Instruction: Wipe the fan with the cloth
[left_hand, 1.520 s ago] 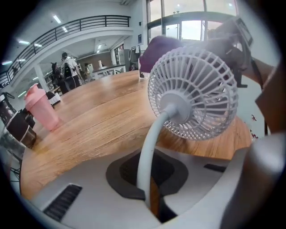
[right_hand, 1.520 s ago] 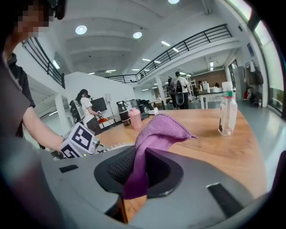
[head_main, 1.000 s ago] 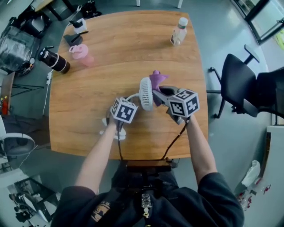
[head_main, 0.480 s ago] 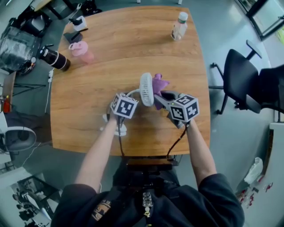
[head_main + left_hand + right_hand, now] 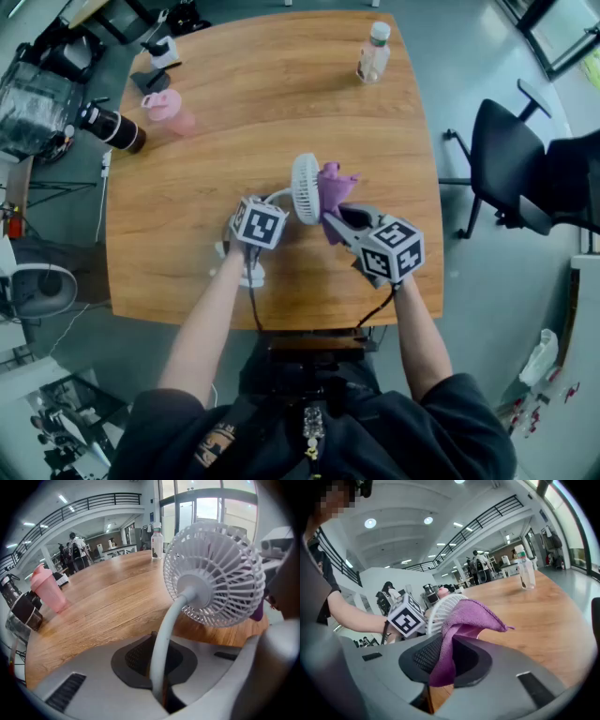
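One wooden desk (image 5: 281,94) carries a white fan (image 5: 306,187), its round grille standing on edge near the desk's middle. At 7 o'clock of the grille in the head view, the left gripper (image 5: 157,667) has its fingers (image 5: 133,658) clamped shut on the fan's bent white stem. At 4 o'clock, the right gripper (image 5: 443,663) has its fingers (image 5: 425,654) pinched on a purple cloth (image 5: 336,180). The bunched cloth sits against the grille's 3 o'clock face.
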`<state>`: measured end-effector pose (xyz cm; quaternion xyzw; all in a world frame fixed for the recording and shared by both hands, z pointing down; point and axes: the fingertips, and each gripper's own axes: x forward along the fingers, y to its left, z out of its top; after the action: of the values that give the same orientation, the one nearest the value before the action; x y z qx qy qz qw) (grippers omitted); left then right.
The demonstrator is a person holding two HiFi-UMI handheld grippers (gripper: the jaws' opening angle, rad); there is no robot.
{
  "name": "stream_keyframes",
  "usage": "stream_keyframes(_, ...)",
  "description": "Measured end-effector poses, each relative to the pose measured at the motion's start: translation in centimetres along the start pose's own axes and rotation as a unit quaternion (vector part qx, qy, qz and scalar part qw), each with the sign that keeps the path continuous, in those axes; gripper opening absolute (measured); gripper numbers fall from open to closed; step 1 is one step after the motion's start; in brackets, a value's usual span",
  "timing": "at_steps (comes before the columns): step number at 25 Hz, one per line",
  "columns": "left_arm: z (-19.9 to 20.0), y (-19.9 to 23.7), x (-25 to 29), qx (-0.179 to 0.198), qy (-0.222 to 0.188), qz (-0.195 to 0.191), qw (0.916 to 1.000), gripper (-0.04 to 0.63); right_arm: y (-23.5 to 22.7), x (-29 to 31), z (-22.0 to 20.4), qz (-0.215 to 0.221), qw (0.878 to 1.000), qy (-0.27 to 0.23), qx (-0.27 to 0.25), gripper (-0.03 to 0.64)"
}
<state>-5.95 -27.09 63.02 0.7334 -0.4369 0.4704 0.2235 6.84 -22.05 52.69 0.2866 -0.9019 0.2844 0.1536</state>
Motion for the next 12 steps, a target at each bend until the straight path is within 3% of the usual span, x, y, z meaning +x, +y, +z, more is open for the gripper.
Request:
stream_keyframes(4, 0.1, 0.0, -0.1, 0.002, -0.003, 0.001, 1.0000, 0.003, -3.0, 2.4, -2.7, -0.024, 0.999, 0.043, 0.022, 0.071)
stream_keyframes(9, -0.3, -0.2, 0.3, -0.001, 0.004, -0.004, 1.0000, 0.003, -5.3, 4.2, -3.8, -0.067, 0.992, 0.108, 0.024, 0.071)
stream_keyframes(12, -0.3, 0.0, 0.2, 0.001, 0.005, 0.000, 1.0000, 0.003, -6.3, 5.2, -3.2, -0.074, 0.990, 0.119, 0.026, 0.071)
